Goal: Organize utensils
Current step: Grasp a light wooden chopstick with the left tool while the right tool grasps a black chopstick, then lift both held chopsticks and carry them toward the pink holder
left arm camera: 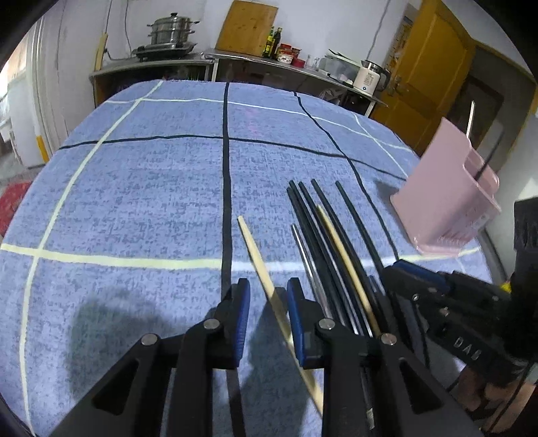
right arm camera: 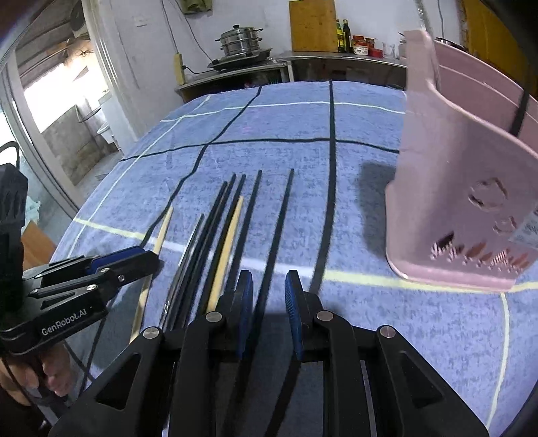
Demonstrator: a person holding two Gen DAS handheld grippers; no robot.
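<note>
Several chopsticks lie side by side on the blue checked cloth: black ones [left arm camera: 322, 215], a metal one [left arm camera: 307, 259] and two pale wooden ones. My left gripper [left arm camera: 268, 295] is open, its jaws on either side of a wooden chopstick [left arm camera: 259, 259]. My right gripper [right arm camera: 268, 289] is open, its jaws on either side of the rightmost black chopstick [right arm camera: 279, 228]; it also shows in the left wrist view [left arm camera: 420, 279]. A pink utensil holder [right arm camera: 464, 188] stands at the right with a black utensil in it, also seen in the left wrist view [left arm camera: 447, 188].
The cloth-covered table [left arm camera: 151, 188] stretches ahead and left. Behind it stand a counter with a steamer pot [left arm camera: 171, 30], a wooden board [left arm camera: 247, 28], bottles and a kettle [left arm camera: 368, 79]. A yellow door [left arm camera: 433, 77] is at the right.
</note>
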